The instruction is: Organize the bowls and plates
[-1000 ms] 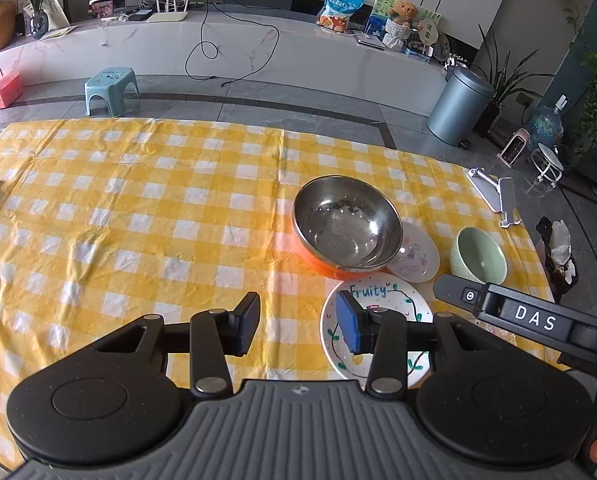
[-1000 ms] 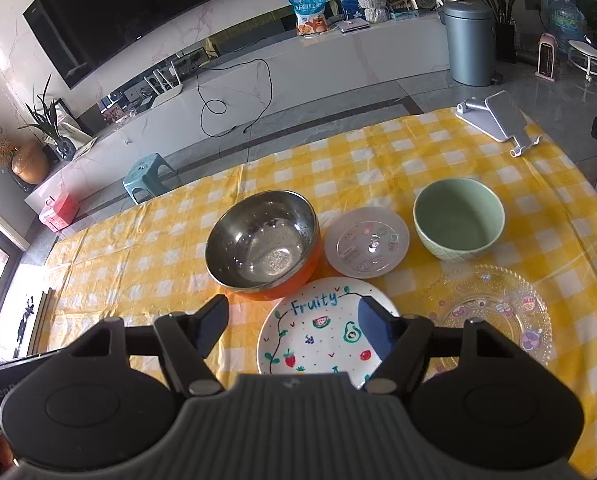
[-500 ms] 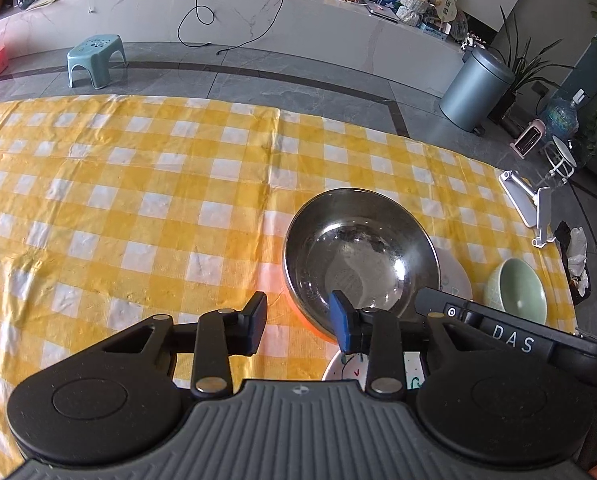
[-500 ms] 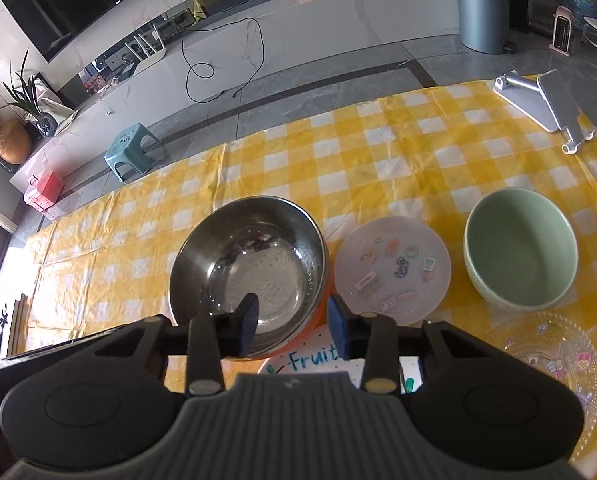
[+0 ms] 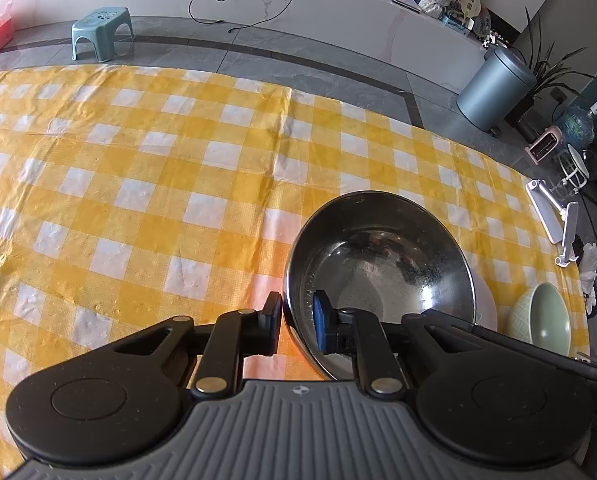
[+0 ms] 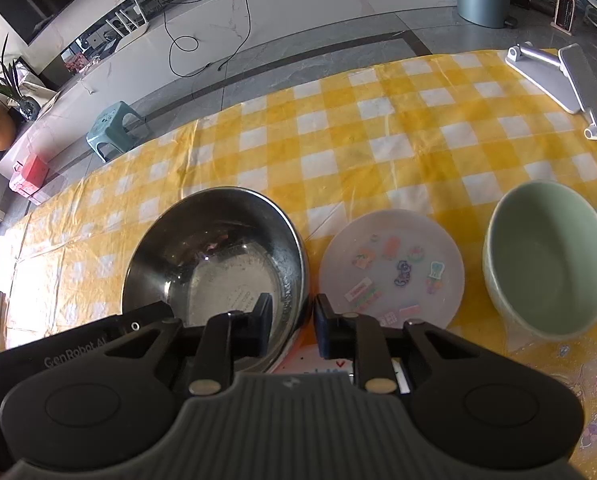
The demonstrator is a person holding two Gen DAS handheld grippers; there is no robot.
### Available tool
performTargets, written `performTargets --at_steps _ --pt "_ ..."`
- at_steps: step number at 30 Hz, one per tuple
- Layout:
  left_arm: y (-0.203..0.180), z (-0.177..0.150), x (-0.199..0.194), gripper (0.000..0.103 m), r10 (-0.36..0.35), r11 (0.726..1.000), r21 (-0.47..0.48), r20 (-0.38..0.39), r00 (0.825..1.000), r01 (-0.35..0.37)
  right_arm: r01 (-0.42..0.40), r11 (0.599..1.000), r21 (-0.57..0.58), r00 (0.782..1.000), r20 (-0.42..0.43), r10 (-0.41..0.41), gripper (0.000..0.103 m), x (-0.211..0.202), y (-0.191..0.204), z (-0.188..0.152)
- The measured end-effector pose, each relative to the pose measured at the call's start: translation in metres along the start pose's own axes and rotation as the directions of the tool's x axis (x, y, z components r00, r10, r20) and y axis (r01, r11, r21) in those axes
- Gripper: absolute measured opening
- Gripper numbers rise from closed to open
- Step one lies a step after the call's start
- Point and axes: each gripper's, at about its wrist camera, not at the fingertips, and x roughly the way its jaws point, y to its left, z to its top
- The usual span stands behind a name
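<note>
Steel is what both claws are reaching for now. The big steel bowl (image 5: 378, 276) is the landmark; it sits on the yellow checked tabletop (image 5: 138, 184).

A second ago both claws hung back from the bowl with their fingers wide apart. Now they have moved in close and their fingers have come much nearer together.

The left claw (image 5: 296, 326) is at the bowl's left near edge. One finger is outside the wall and the blue-padded finger is inside, so the rim sits between them. The gap is small, but I cannot tell if the pads are squeezing the rim yet.

The right claw (image 6: 288, 326) is at the bowl's right near edge. One finger is inside the bowl and one is outside, with the rim between them. Here too I cannot tell if it is gripping.

Right of the bowl, just beside it, lies the small sticker plate (image 6: 392, 270). Further right of the bowl stands the green bowl (image 6: 548, 262). Near the green bowl, closer to the camera, is the clear glass plate (image 6: 574, 392). The white painted plate (image 6: 318, 362) peeks out under the right claw, just in front of the steel bowl.

I think this means the steel bowl will be lifted with both claws next, maybe to stack things. The steel looks slippery, so a firm pinch on both sides would help.
</note>
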Motion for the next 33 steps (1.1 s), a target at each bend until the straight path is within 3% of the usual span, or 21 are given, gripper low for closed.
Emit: performTargets --at_steps 3,16,33 --pt "0.0 0.0 -0.001 0.011 0.009 1.0 0.003 -0.003 1.0 -0.009 0.015 1.0 0.0 1.0 0.005 -0.015 0.012 0.0 0.0 0.0" --pt "0.003 -0.01 -0.038 0.011 0.048 0.999 0.02 0.02 0.999 -0.049 -0.041 0.999 -0.001 0.999 0.028 0.041 0.011 -0.023 0.006 -0.011" --pt "0.023 -0.088 -0.146 0.013 0.082 0.996 -0.048 0.123 0.989 -0.077 -0.179 0.983 -0.031 0.98 0.08 0.181 0.011 -0.112 0.024 -0.087"
